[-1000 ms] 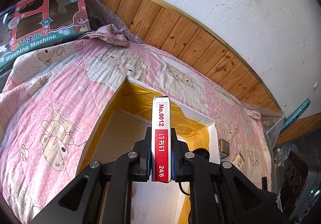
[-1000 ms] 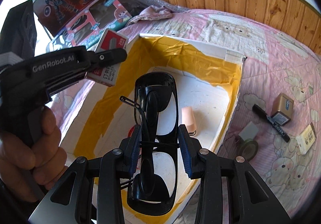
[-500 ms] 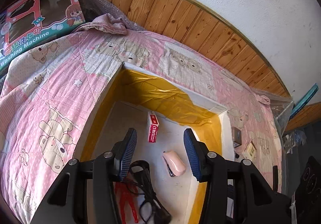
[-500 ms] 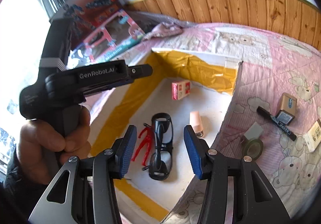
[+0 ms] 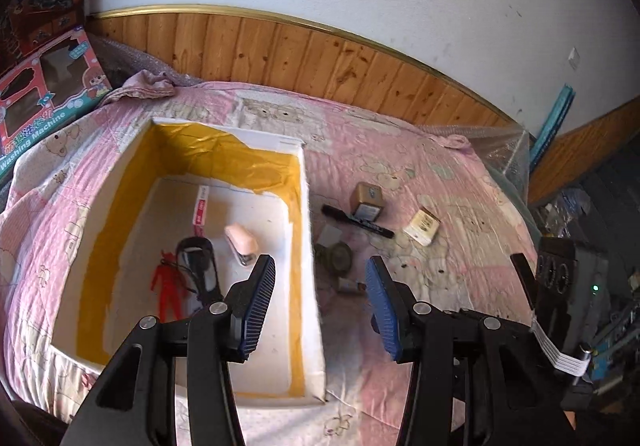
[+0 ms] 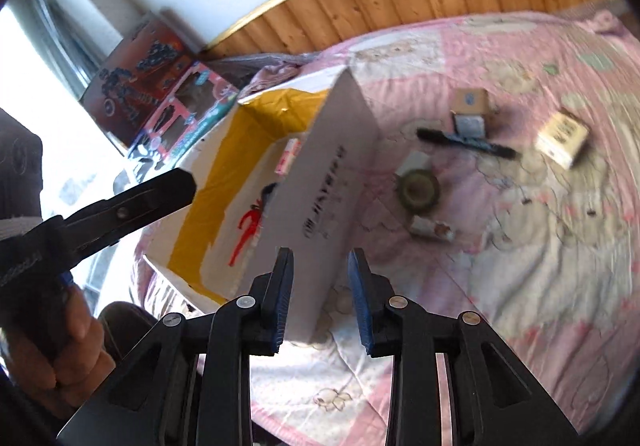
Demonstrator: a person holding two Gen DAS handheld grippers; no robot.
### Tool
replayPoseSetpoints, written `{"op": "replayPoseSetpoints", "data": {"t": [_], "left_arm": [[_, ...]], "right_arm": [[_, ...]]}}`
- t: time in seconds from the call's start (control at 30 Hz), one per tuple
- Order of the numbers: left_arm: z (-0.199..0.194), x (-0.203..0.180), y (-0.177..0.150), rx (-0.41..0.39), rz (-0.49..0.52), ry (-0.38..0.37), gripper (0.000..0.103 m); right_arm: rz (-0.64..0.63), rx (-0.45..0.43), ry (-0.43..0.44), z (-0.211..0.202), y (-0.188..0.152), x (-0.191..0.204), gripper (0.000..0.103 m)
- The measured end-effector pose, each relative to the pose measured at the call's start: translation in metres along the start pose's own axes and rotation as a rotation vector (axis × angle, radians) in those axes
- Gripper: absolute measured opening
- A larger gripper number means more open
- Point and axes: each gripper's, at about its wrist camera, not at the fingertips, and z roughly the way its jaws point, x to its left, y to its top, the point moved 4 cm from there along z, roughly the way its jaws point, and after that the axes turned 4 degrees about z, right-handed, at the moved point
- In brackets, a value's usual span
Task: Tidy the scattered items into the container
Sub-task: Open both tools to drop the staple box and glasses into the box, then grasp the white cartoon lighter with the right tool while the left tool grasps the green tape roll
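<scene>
While looking along the left claw point(image 5: 319, 270), spread wide and pinching nothing above the right-hand wall of the container point(image 5: 306, 246), note also the right claw point(image 6: 320, 262), likewise parted and empty, low beside that same white wall from outside. Already lying on the container's floor: a red-and-white staple box point(image 5: 200, 211), a pink stapler point(image 5: 241, 242), dark glasses point(image 5: 198, 262) and a red figure point(image 5: 168, 288). Yet to be tidied, scattered on the pink quilt point(image 5: 460, 286) of the bed just right of the container: a tape roll point(image 5: 340, 255) nearest the wall, a black marker point(image 5: 358, 221) apparently touching a gold-brown box point(image 5: 367, 200), a cream box point(image 5: 422, 226) a little farther off, plus a small pale piece point(image 5: 350, 285) too blurred to name. Judging by looks, expect all of them light. Take the tape roll across its outer rim, or with one pad through the hole: a stiff ring, likely to roll if nudged. Pinch the marker at mid-barrel, across its length: smooth, round, apt to swivel or slip from an end grip. Close on the two boxes across flat opposite faces, gently, for fear of denting thin card. Press only lightly into the quilt when closing: soft, yielding, easy to snag between the pads. Lower rather than drop anything near the glasses, probably the most fragile piece in there.
</scene>
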Motion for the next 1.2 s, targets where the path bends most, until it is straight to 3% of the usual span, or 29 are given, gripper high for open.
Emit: {"op": "replayPoseSetpoints", "data": {"t": [0.13, 0.27, 0.37, 0.57, 0.77, 0.97, 1.07, 1.13, 1.2], "left_arm": [[0.020, -0.038, -0.015, 0.070, 0.012, -0.063, 0.049], [0.040, -0.070, -0.018, 0.098, 0.062, -0.058, 0.049], [0.063, -0.077, -0.018, 0.128, 0.058, -0.029, 0.049], [0.101, -0.067, -0.013, 0.167, -0.013, 0.038, 0.050], [0.141, -0.053, -0.006, 0.215, -0.096, 0.053, 0.051], [0.181, -0.039, -0.012, 0.264, -0.144, 0.121, 0.051], [0.202, -0.034, -0.016, 0.299, -0.151, 0.145, 0.052], [0.215, -0.031, -0.017, 0.312, -0.166, 0.159, 0.052], [0.226, -0.026, -0.017, 0.311, -0.180, 0.169, 0.052]], "right_arm": [[0.110, -0.002, -0.049, -0.017, -0.011, -0.046, 0.032], [0.191, -0.022, -0.079, -0.032, -0.011, -0.079, 0.032], [0.179, -0.002, -0.098, -0.028, -0.010, -0.090, 0.038], [-0.030, 0.084, -0.172, 0.020, 0.011, -0.089, 0.042], [-0.279, 0.142, -0.173, 0.074, 0.022, -0.081, 0.046], [-0.325, 0.168, -0.124, 0.103, 0.020, -0.096, 0.047], [-0.326, 0.179, -0.129, 0.102, 0.016, -0.101, 0.035], [-0.287, 0.211, -0.123, 0.099, 0.017, -0.106, 0.019], [-0.240, 0.234, -0.121, 0.094, 0.017, -0.113, 0.019]]}}
